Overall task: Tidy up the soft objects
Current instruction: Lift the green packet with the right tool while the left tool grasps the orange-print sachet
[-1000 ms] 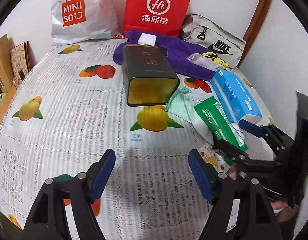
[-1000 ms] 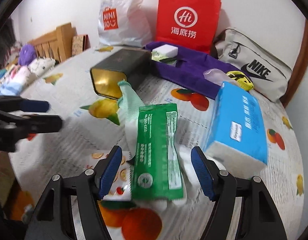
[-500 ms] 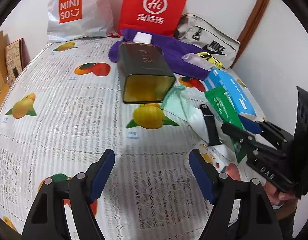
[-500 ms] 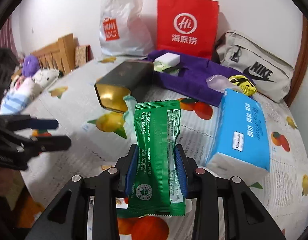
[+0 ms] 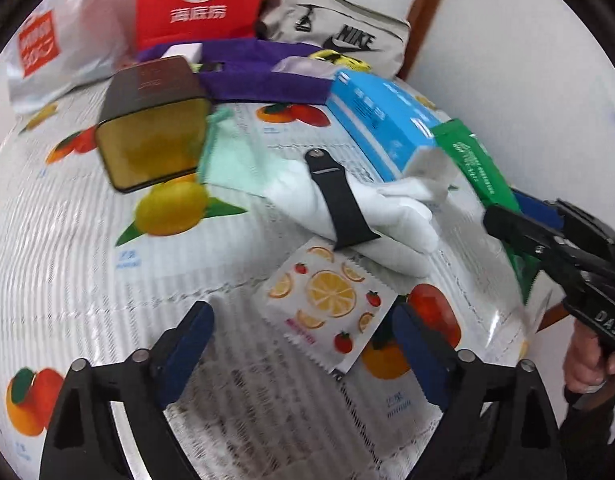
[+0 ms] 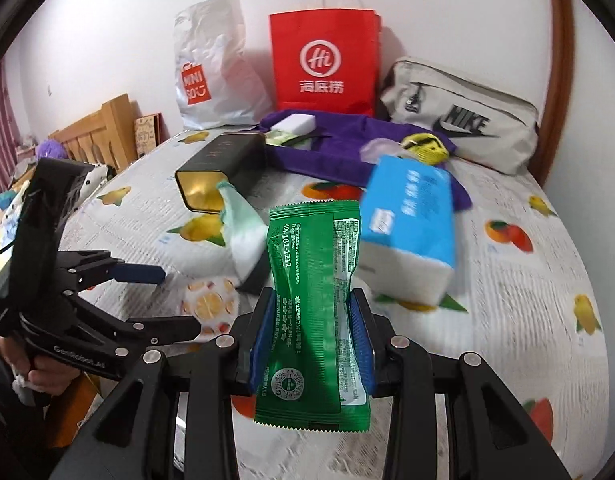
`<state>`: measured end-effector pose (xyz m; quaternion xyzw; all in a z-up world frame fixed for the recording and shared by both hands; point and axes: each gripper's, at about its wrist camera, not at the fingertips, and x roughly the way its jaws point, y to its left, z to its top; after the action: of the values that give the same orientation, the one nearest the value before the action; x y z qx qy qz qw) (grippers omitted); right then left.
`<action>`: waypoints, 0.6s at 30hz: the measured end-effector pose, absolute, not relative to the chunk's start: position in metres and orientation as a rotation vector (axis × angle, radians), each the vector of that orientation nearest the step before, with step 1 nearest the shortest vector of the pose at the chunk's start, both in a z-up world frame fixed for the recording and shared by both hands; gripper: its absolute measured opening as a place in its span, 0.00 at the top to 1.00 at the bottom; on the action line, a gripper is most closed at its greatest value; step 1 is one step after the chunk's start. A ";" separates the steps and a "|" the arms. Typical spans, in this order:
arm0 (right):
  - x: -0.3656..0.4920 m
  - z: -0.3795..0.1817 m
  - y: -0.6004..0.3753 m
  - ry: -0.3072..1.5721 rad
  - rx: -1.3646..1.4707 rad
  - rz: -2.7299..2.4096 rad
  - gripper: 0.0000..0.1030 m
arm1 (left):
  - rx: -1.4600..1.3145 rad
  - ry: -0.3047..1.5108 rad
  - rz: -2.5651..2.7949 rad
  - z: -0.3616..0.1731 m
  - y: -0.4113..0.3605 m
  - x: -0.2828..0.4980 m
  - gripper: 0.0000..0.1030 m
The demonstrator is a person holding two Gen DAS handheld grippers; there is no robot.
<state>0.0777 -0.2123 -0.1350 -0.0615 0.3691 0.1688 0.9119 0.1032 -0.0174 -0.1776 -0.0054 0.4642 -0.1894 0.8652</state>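
Observation:
My right gripper [image 6: 312, 340] is shut on a green tissue packet [image 6: 313, 280] and holds it upright above the bed; the packet also shows at the right of the left wrist view [image 5: 477, 168]. My left gripper [image 5: 303, 344] is open and empty, just in front of a small fruit-print packet [image 5: 325, 300]. Beyond that lie a white glove [image 5: 371, 208] with a black strap across it, a mint-green cloth [image 5: 223, 156] and a blue tissue pack [image 5: 379, 120]. A dark tin box [image 5: 155, 116] lies on its side, open end toward me.
A purple cloth [image 6: 339, 148], a grey Nike bag [image 6: 459, 120], a red paper bag [image 6: 323, 64] and a white Miniso bag [image 6: 211, 72] line the wall. A wooden headboard [image 6: 103, 136] stands at the left. The bed sheet [image 5: 67, 248] has a fruit print.
My right gripper closed on the green packet and lifted it. My left gripper moved right and forward toward the fruit-print packet and glove.

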 end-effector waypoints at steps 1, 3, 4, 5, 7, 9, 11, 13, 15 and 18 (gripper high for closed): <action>0.076 -0.136 -0.217 0.762 -0.120 0.343 0.64 | 0.002 0.969 -0.397 -0.178 -0.021 0.103 0.07; 0.073 -0.140 -0.227 0.770 -0.100 0.325 0.64 | 0.070 0.955 -0.384 -0.181 -0.033 0.103 0.06; 0.072 -0.141 -0.231 0.774 -0.094 0.315 0.64 | 0.095 0.952 -0.375 -0.183 -0.037 0.103 0.06; 0.071 -0.143 -0.236 0.779 -0.084 0.304 0.64 | 0.138 0.948 -0.358 -0.185 -0.044 0.102 0.06; 0.072 -0.146 -0.243 0.787 -0.069 0.287 0.64 | 0.193 0.941 -0.338 -0.186 -0.049 0.100 0.10; 0.073 -0.151 -0.251 0.810 -0.048 0.267 0.64 | 0.191 0.924 -0.357 -0.184 -0.051 0.098 0.19; 0.074 -0.157 -0.256 0.824 -0.027 0.259 0.64 | 0.190 0.913 -0.353 -0.183 -0.051 0.099 0.25; 0.072 -0.162 -0.259 0.830 -0.012 0.265 0.64 | 0.190 0.903 -0.350 -0.182 -0.051 0.099 0.37; 0.070 -0.166 -0.261 0.835 -0.002 0.269 0.64 | 0.188 0.897 -0.350 -0.180 -0.050 0.098 0.44; 0.067 -0.171 -0.261 0.842 0.004 0.278 0.64 | 0.201 0.888 -0.359 -0.180 -0.052 0.098 0.49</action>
<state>0.0671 -0.2609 -0.1712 0.0018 0.4074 0.1343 0.9033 0.0983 -0.0524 -0.1801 0.0968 0.4264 -0.1726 0.8826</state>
